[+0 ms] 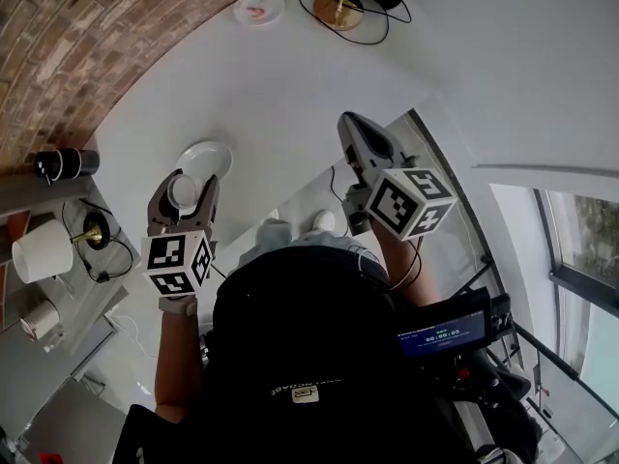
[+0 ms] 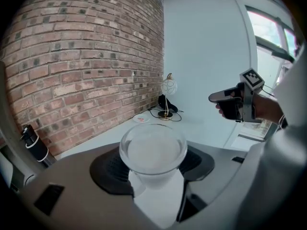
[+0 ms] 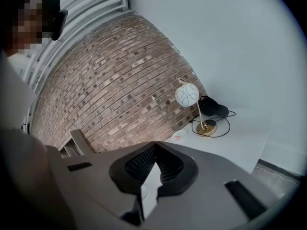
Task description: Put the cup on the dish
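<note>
Nearest the lens: the person's black top (image 1: 319,356), filling the bottom of the head view, with both forearms reaching forward from it.

Left gripper (image 1: 184,196): jaws set apart on a small translucent white cup (image 2: 152,152), gripped by its sides below the rim, mouth up. The cup looks empty. In the head view it sits just short of the near rim of the round white dish (image 1: 211,156), which lies on the white table (image 1: 290,75). The left gripper view shows the cup well clear of the tabletop; the dish itself is not seen there.

Right gripper (image 1: 360,133): jaws brought together at the tips, nothing between them. It is held aloft, well apart from cup and dish.

Step in hand (judgement): transport, with the cup gripped and nearly over the dish. The next move calls for a short advance to centre the cup over the dish, a level descent until the base seats, then release.

Room: the table's left edge runs close by the dish, with a black bottle (image 1: 63,163) standing there. Bare tabletop lies beyond and to the right. The gold-based lamp (image 1: 338,10) with its cables and a small white plate (image 1: 259,8) are far off.
</note>
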